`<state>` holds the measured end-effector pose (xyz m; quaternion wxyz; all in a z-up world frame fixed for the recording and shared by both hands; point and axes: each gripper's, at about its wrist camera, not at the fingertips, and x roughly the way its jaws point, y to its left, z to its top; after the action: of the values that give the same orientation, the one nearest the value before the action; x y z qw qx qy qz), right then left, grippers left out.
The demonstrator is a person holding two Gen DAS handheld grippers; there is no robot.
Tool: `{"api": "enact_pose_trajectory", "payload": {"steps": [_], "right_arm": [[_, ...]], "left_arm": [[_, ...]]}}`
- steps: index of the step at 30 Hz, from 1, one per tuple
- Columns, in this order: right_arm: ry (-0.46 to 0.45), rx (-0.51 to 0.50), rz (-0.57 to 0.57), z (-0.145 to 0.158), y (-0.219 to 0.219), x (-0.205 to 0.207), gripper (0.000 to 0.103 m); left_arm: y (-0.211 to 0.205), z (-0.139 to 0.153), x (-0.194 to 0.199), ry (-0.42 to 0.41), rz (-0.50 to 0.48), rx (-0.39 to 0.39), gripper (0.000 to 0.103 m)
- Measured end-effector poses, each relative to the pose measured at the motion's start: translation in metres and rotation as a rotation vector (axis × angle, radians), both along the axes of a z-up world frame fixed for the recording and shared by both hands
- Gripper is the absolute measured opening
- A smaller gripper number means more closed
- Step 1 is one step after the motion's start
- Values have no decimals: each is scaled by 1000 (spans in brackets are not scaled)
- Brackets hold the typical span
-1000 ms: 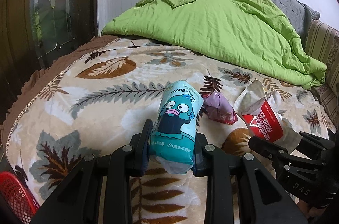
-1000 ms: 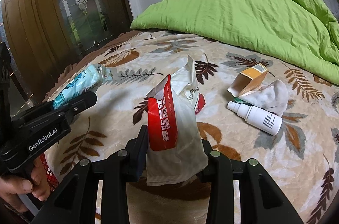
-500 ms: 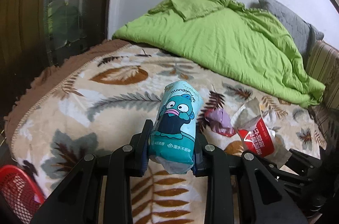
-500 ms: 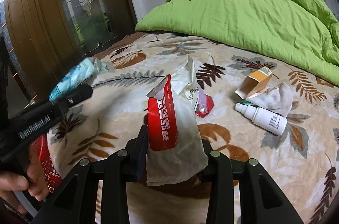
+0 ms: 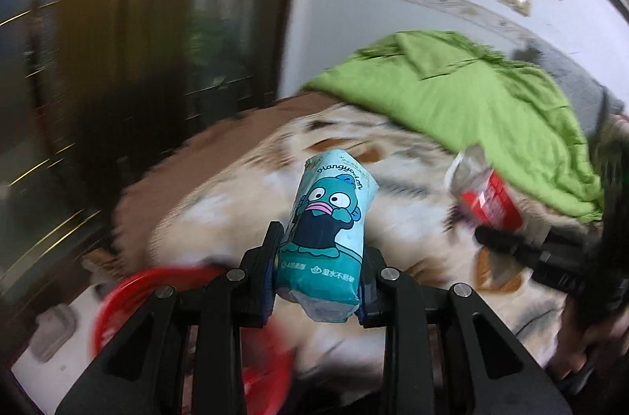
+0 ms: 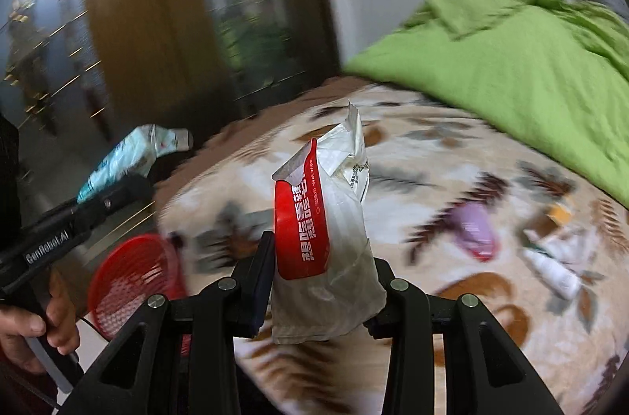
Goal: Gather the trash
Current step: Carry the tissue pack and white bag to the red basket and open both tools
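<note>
1. While both views were blurred, the left gripper [image 5: 320,281] clenched a teal tissue pack [image 5: 328,230] above the red basket [image 5: 129,297].
2. The right gripper [image 6: 322,293] grasped a red-and-white wrapper [image 6: 326,250] over the leaf-patterned bedspread [image 6: 452,155].

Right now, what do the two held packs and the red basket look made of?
Tissue pack: thin glossy plastic film, printed, with a crinkled clear end. Red-and-white pouch: soft plastic film, creased, with a torn top; possibly foil-lined. Red basket: looks like rigid moulded plastic, judging by its slotted lattice wall, though blur leaves it uncertain.
</note>
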<state>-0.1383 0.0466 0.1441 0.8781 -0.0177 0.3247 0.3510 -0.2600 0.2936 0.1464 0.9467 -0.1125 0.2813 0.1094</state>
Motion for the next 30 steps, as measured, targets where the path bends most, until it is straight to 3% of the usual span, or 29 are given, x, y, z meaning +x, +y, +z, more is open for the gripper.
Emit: {"api": "enact_pose_trajectory", "payload": {"steps": [6,12,15,17,18,20,24,30], "right_arm": [[5,-57,215,-6,81,-39,40],[15,-117,381,-18,154,-69,40],[31,-144,423,-25,181,-73,43],[62,-132,456,-31,193,-70,56],[59,-140,462,-34,197,-71,68],[25,-159,417,-34,197,-69,69],[57,-82,389,-27,177,-58,69],[88,19,286,-11,123,-35,69]], "left_arm": [[57,-46,-59,103,157,-74,29],[91,-68,-73,133,221,-139,32],[100,-71,-79,116,267,-165,52],[106,-74,-80,114,277,-181,53],[107,-74,-80,118,277,-180,53],[108,-74,-80,120,275,-177,53],[103,-70,-74,108,253,-185,53],[64,-59,-47,123,121,-151,53]]}}
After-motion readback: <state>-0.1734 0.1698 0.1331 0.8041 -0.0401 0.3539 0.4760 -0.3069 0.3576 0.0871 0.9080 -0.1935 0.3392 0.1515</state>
